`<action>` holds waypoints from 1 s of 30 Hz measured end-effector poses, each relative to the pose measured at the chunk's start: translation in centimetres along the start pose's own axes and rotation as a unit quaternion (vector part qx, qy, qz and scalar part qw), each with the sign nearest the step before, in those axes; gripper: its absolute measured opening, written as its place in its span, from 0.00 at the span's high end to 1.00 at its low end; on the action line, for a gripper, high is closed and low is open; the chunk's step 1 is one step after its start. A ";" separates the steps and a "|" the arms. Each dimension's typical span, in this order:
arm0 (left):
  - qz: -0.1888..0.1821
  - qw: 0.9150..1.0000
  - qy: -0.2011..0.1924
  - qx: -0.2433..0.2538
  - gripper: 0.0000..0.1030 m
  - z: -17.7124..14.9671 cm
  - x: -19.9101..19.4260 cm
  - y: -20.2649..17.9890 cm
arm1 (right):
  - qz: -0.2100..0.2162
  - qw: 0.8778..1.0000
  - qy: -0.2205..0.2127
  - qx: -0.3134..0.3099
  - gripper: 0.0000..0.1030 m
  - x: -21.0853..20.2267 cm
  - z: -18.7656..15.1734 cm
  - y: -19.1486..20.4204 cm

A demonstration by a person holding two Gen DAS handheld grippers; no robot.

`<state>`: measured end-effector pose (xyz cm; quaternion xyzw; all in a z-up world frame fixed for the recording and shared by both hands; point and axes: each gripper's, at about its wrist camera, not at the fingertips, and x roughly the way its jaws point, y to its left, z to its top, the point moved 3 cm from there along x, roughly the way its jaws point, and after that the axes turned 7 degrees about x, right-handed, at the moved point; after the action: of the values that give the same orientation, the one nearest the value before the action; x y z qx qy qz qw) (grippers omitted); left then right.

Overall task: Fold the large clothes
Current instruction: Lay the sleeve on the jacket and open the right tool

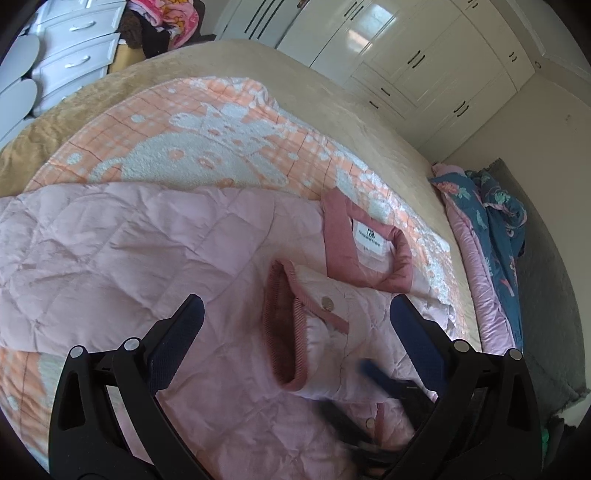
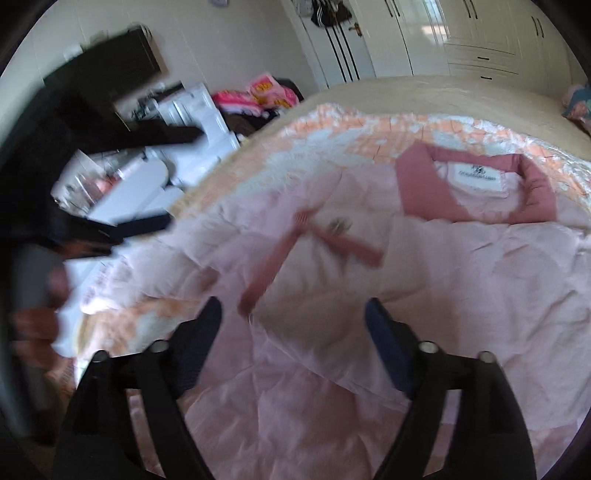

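Note:
A pale pink quilted jacket (image 1: 110,251) lies spread on the bed, its darker pink collar (image 1: 369,251) with a white label facing up. One sleeve is laid across the body, and its ribbed pink cuff (image 1: 284,332) sits between the fingers of my left gripper (image 1: 295,310), which stands open just above the cloth. My right gripper (image 2: 293,310) is open too, over the jacket (image 2: 443,280) near the blurred cuff (image 2: 273,262), with nothing pressed by its pads. Its collar (image 2: 480,192) lies to the upper right. The left gripper (image 2: 162,181) shows blurred at the left of the right wrist view.
A peach and white blanket (image 1: 207,122) covers the beige bed (image 1: 295,70). White drawers (image 1: 74,55) and a heap of pink clothes (image 1: 162,14) stand beyond the far corner. White wardrobe doors (image 1: 424,55) line the back. Blue floral bedding (image 1: 491,221) lies along the right edge.

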<state>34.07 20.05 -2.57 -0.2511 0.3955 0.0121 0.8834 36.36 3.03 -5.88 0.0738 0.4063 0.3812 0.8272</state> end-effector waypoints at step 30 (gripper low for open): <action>0.080 0.992 0.058 0.073 0.95 -5.1 6.5 1.1 | -0.226 0.963 0.015 0.143 0.21 -9.8 0.2 -22.1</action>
<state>34.77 17.49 -10.51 -0.1534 0.4646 0.0391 0.8713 45.38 -19.14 -9.23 0.0918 0.4753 0.1231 0.8663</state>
